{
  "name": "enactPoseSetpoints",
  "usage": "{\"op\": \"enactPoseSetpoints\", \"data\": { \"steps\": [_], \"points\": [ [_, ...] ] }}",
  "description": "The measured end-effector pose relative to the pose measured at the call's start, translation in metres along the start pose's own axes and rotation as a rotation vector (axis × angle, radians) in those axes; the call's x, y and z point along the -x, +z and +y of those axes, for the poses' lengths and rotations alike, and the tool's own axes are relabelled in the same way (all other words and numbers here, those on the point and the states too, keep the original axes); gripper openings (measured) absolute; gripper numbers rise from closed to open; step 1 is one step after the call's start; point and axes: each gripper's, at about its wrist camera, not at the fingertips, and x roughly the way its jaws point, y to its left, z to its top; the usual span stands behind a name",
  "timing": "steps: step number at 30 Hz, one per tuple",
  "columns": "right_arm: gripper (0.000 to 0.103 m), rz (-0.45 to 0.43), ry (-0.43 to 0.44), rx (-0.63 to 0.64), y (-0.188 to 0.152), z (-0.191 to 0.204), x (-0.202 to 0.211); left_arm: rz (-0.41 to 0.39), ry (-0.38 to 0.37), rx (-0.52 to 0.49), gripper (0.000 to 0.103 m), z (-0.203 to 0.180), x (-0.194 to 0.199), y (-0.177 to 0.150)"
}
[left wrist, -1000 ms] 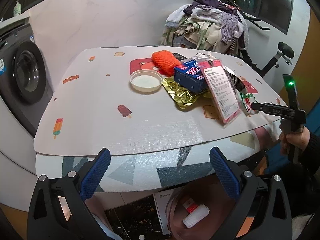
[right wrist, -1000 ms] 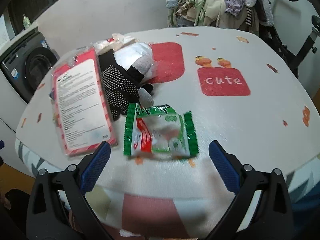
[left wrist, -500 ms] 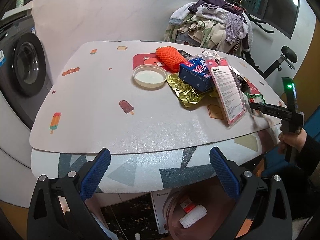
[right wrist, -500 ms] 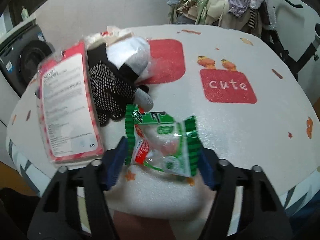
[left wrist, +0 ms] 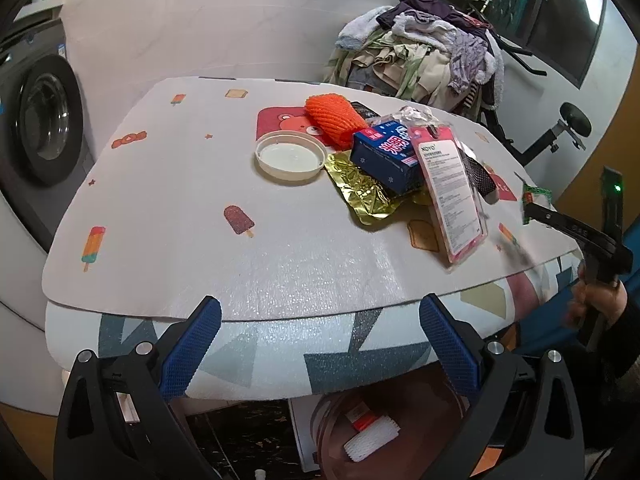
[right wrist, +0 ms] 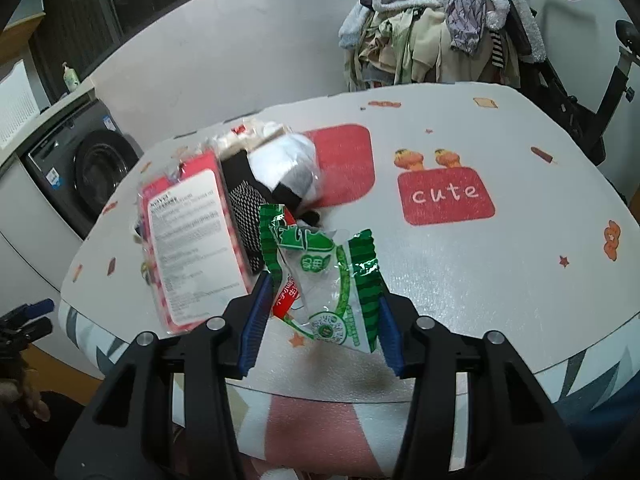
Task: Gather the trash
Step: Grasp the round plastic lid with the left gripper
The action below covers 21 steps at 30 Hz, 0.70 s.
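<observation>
My right gripper (right wrist: 320,328) is shut on a green and clear snack wrapper (right wrist: 324,280) and holds it lifted above the table's near edge; the gripper also shows in the left wrist view (left wrist: 532,210), at the far right. Trash lies in a heap on the table: a pink card pack (left wrist: 450,190), a blue box (left wrist: 386,154), gold foil (left wrist: 362,192), an orange net (left wrist: 334,120), a white lid (left wrist: 290,156) and a black glove (right wrist: 248,216). My left gripper (left wrist: 320,348) is open and empty, below the table's front edge.
A pink bin (left wrist: 384,428) with a white foam piece in it stands on the floor under the table edge. A washing machine (left wrist: 36,120) is at the left. A pile of clothes (left wrist: 424,52) and an exercise bike (left wrist: 560,128) stand behind the table.
My right gripper closed on the green wrapper and lifted it off the table. My left gripper stayed open and drifted slightly.
</observation>
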Motion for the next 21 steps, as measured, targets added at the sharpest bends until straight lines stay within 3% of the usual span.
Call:
{"op": "enactPoseSetpoints", "data": {
  "steps": [7,15,21],
  "points": [
    [0.05,-0.027,0.018,0.014,0.012,0.005,0.004,0.014,-0.001,-0.012,0.097,0.011,-0.027,0.029],
    [0.05,-0.051,0.027,0.007,0.025,0.003,0.007,0.078,0.031,-0.13,0.097,0.015,-0.109,0.091],
    [0.05,-0.057,0.015,0.0,0.031,-0.005,0.006,0.121,0.061,-0.153,0.097,0.018,-0.155,0.124]
  ]
}}
